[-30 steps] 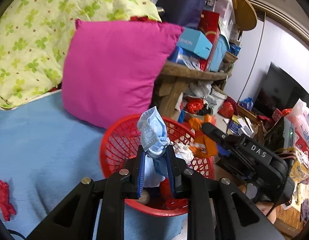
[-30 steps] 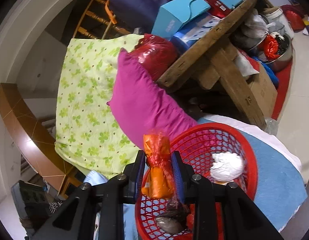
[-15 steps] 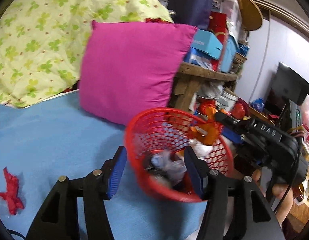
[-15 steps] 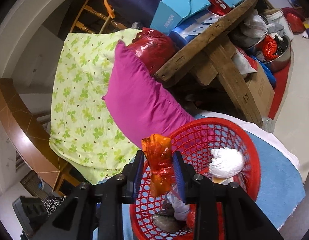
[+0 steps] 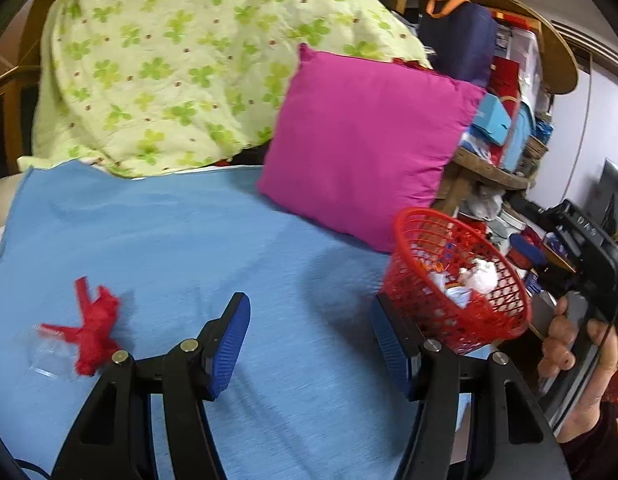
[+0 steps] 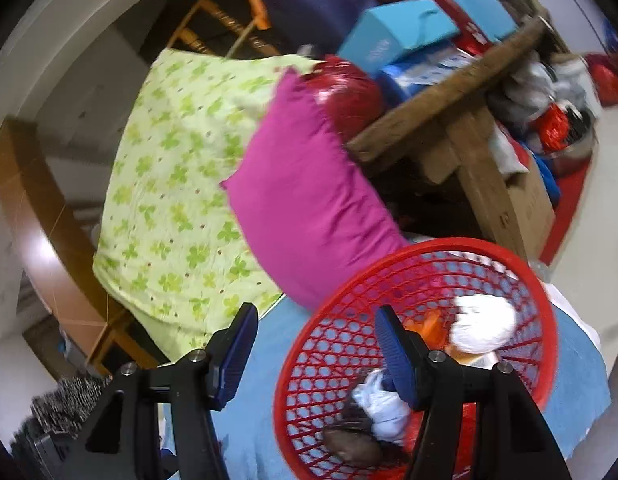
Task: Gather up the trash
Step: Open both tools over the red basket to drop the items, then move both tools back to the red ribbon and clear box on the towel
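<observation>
- blue sheet (image 5: 181, 240) spreads under everything.
- red basket (image 6: 413, 264) stands on it beside the pink pillow (image 5: 361, 140), trash inside.
- left gripper (image 5: 309, 340) spread, empty.
- right gripper (image 6: 315, 344) opening, empty, at the basket rim.
- red scrap (image 5: 93, 328) lies on the sheet, well apart from the basket.

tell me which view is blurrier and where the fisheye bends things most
Right wrist view: blurrier, the boxes and wooden table smeared, the red basket rim soft. Left wrist view: sharper, only the red scrap and basket slightly smeared. Both bend hardest at the dark round edges, where straight lines curve.
</observation>
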`<state>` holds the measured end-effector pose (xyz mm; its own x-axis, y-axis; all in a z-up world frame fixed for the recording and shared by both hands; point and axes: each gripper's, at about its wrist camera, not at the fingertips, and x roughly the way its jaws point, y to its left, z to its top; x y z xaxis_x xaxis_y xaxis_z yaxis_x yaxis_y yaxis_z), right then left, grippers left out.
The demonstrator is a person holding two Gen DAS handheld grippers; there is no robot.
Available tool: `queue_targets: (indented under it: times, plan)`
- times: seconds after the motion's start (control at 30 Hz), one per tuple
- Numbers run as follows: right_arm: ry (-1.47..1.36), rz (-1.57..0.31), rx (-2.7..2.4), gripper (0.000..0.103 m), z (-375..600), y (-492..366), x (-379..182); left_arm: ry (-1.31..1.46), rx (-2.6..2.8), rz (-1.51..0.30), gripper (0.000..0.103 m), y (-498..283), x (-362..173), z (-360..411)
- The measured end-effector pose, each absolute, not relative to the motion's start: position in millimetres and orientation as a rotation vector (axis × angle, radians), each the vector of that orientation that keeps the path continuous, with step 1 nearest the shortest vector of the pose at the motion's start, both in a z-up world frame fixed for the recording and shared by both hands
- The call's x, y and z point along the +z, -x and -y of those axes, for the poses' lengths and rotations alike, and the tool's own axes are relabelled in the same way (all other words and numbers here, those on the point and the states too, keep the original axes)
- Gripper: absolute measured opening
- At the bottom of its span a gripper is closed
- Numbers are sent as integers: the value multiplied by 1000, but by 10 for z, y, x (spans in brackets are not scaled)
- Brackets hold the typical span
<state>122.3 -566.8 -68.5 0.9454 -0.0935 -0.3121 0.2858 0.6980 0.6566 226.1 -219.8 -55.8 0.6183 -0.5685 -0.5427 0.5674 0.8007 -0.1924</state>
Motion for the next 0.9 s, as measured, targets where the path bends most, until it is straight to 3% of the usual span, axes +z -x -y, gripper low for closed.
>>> queue_targets:
  times: [0.37, 0.53, 0.9]
  plan:
    - [-561, -286, -66, 65, 4775, -1546, -487, 55, -530, -616, 64, -2378, -808, 1578]
    - [-515, -342, -11, 65, 4436, -1717, -552, -1, -346, -521, 68, -2469, -963, 1223]
    - [-464, -452, 51, 65, 3920, -2067, -747, 94, -178, -506, 68, -2723, -969, 508]
